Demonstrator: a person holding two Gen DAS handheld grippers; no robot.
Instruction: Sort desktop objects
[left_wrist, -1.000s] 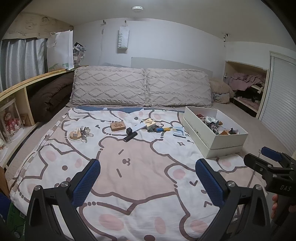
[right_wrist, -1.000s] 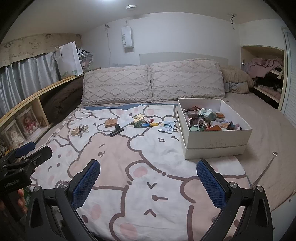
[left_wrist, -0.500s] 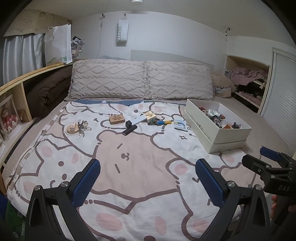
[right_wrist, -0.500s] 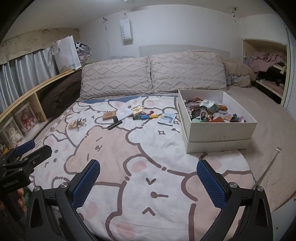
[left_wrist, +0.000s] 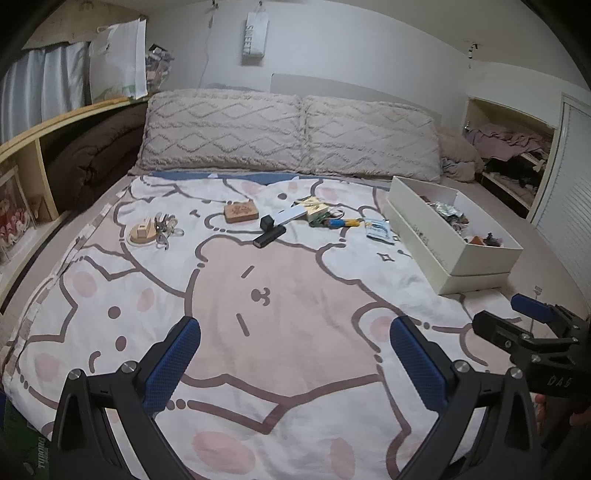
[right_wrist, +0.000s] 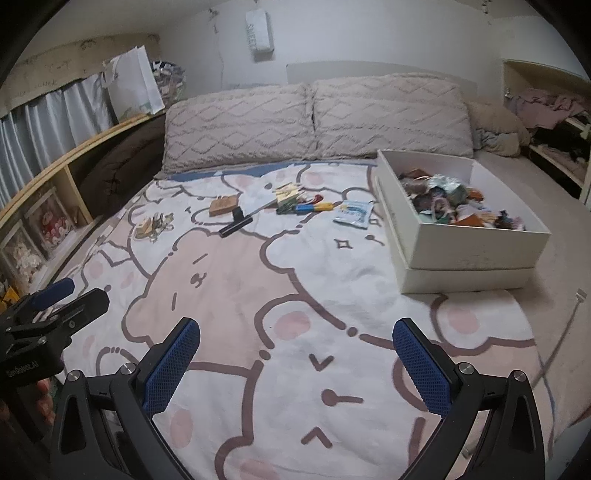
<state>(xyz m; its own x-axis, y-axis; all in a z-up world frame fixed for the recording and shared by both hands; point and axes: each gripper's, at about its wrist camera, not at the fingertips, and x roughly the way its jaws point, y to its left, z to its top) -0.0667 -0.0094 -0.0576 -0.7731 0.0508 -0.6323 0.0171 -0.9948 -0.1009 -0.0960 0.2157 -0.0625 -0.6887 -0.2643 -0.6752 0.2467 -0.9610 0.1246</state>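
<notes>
Left gripper (left_wrist: 295, 363) spread wide above the bear-print blanket (left_wrist: 280, 295), gripping nothing and touching nothing; right gripper (right_wrist: 297, 363) likewise wide apart and empty over the same blanket. Scattered far ahead near the pillows (left_wrist: 288, 136): wooden block (left_wrist: 240, 212), black stick (left_wrist: 269, 236), blue pen (left_wrist: 341, 223), packet (left_wrist: 378, 230), with a white box (left_wrist: 476, 264) of odds and ends at right. Legible: "SWEET" on the hanging wall bag (left_wrist: 255, 35), "DAS" on the right gripper's body in the left wrist view.
</notes>
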